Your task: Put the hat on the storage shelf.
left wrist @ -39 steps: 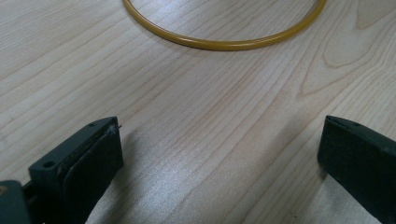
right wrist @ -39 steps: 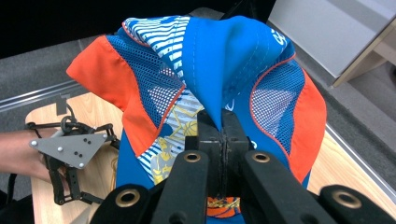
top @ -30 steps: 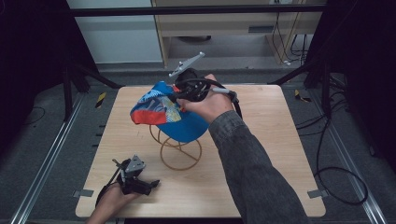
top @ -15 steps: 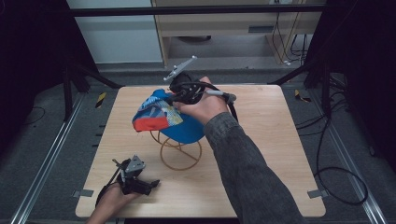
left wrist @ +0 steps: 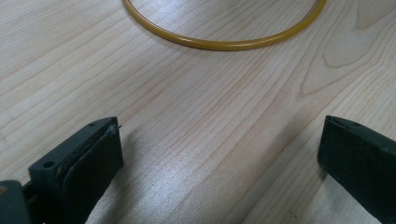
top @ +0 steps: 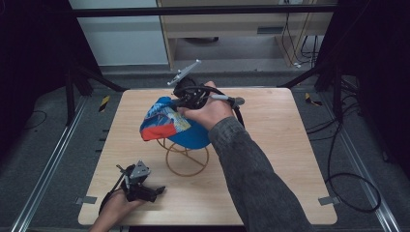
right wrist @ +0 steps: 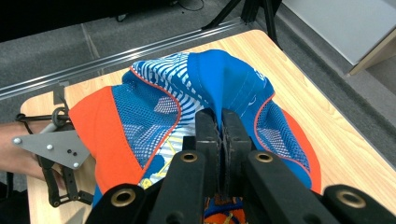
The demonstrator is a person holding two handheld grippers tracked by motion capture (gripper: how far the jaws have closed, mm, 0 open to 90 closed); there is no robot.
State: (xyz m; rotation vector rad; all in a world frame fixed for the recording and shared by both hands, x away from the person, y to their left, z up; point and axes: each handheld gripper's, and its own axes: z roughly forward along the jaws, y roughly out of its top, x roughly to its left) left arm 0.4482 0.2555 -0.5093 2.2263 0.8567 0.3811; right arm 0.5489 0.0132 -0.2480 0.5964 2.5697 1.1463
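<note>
The table [top: 270, 159] is carrying a yellow wire stand [top: 187, 157]; a blue and orange cap [right wrist: 187, 98] is hanging above it, perhaps touching its top. The right hand-held gripper [right wrist: 222, 126] is pinching the cap's fabric. The left hand-held gripper [left wrist: 219, 154] is resting open nearby.

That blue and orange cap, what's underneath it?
Under the cap, held up by the right claw, a yellow wire stand sits on the table; its ring base shows, but the cap hides its top.
</note>
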